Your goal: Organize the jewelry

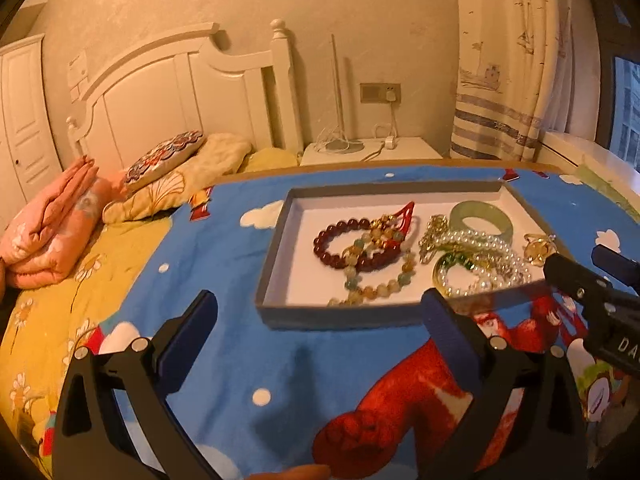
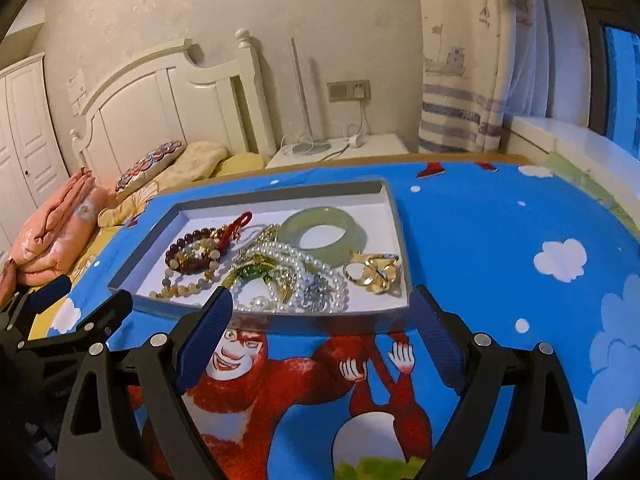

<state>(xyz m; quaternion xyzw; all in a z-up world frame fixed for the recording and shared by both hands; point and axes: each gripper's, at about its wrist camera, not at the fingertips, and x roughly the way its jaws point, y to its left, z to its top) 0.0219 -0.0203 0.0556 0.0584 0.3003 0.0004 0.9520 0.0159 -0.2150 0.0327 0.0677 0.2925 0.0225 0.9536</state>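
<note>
Jewelry, one lot, all lying inside a shallow grey tray [image 2: 120, 276] with a white floor, set on a blue cartoon-print cloth [image 2: 500, 240]. Contents: dark red bead bracelet [image 1: 340, 240]; pale mixed-stone bead strand [image 1: 380, 286] overlapping it; red hair clip [image 1: 404, 220]; jade-green bangle [image 2: 320, 224] toward the far side; pearl strand [image 2: 304, 260] heaped with green and gold-coloured pieces; gold flower brooch [image 2: 374, 274] at the right end. Condition: gathered in one container, but overlapping and tangled, not separated or laid in rows. No piece shows on the cloth outside the tray. This fits either a loose heap awaiting sorting or pieces collected into the tray as the finished result; the views do not settle which. Left gripper [image 1: 320, 312]: fingers spread wide, holding nothing, poised near the tray's near wall. Right gripper [image 2: 324, 308]: fingers likewise spread wide, empty, just before the near wall.
</note>
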